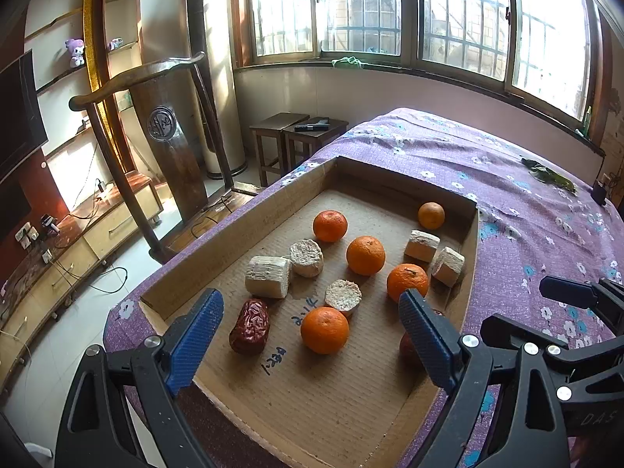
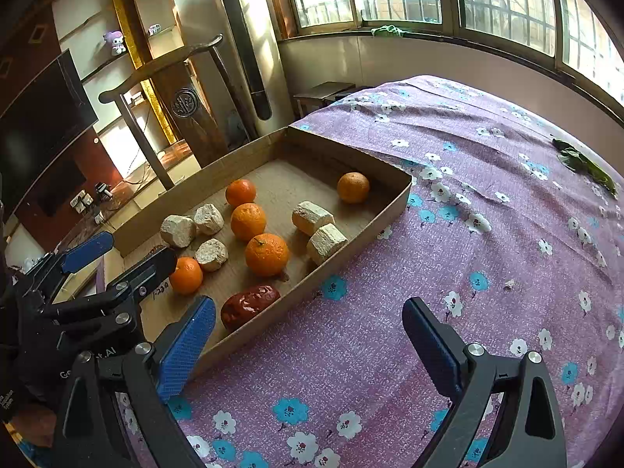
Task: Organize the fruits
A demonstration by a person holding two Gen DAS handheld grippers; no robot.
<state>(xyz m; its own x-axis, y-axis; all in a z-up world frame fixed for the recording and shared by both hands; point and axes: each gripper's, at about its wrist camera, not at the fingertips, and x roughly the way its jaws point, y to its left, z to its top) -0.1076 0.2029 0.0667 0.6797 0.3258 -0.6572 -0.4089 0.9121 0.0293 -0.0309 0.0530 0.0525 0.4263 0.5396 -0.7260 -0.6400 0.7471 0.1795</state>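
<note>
Both my hand-held grippers are spread wide with nothing in them. The left hand-held gripper (image 1: 312, 343) hangs over the near end of the cardboard tray (image 1: 234, 226), fingers straddling the closest mandarin (image 1: 324, 330), which I'd guess makes that one the handiest pick. My right hand-held gripper (image 2: 308, 347) sits off to the side over the purple floral bedspread (image 2: 487, 202), out of the way.

In the tray, nearest me: a red jujube (image 1: 249, 326) on the left, and a second jujube (image 2: 249, 305) against the right wall. Further in, pale sugarcane chunks (image 1: 269, 276) are mixed among more mandarins (image 1: 365, 255), with one duller mandarin (image 1: 431, 215) alone in the far corner. Everything's jumbled, no grouping by kind, and all of it's inside the tray, which rests on the bed.
</note>
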